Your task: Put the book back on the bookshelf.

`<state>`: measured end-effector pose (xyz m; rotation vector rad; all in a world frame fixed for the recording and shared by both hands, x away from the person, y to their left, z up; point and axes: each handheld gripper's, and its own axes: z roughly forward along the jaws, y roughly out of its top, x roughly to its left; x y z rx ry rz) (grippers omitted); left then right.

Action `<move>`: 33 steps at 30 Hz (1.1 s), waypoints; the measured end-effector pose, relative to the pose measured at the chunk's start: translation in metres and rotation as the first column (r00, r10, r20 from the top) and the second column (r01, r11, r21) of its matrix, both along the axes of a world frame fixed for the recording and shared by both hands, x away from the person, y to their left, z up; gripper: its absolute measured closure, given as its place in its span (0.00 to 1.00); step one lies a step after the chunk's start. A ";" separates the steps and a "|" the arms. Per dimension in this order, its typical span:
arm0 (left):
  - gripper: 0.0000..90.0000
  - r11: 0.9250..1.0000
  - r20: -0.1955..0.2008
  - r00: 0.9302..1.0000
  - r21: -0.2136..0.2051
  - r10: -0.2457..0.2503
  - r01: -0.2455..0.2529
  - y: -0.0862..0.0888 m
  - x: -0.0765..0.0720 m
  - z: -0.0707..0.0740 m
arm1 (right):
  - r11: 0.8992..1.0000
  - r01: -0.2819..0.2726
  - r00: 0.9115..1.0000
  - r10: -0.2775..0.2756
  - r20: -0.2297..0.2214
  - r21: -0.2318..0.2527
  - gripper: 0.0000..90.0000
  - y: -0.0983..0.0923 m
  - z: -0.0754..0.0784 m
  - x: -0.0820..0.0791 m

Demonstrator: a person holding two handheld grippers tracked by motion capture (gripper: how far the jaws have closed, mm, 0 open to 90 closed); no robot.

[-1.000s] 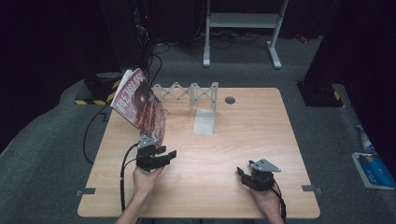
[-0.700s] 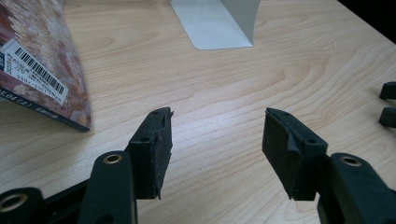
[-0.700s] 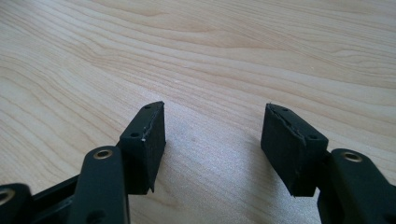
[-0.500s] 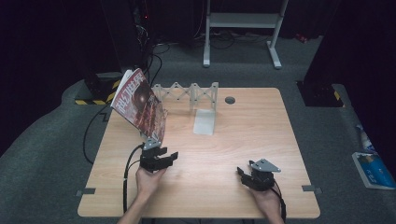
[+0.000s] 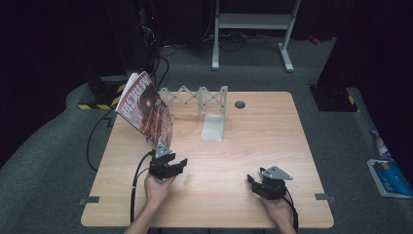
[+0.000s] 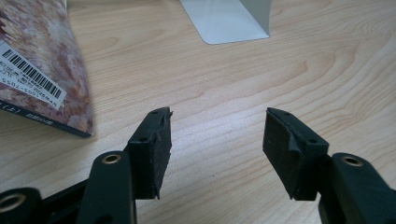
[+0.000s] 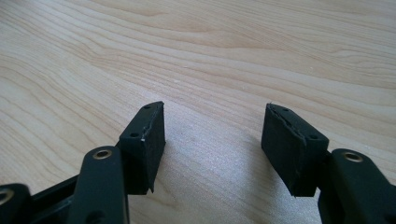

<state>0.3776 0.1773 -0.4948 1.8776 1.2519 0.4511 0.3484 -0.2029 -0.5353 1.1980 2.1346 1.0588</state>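
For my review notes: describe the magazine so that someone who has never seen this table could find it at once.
Start at the wooden table and go to its far left corner, left of the white zigzag rack. The magazine stands there tilted, one corner on the wood just ahead of the left gripper. Its red, brownish printed cover sets it apart from the plain pale bookend beside it.

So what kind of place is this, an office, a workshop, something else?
Most likely a lab or studio set up for recording handling work. A lone wooden table stands on grey carpet with dark surroundings, cables trail across the floor behind it, and a person holds a left gripper and right gripper over it.
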 end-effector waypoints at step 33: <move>0.47 0.996 -0.010 0.999 0.076 0.052 -0.051 -0.009 0.011 -0.027 | 1.000 -0.001 1.000 0.001 0.002 -0.002 0.44 0.000 0.000 0.000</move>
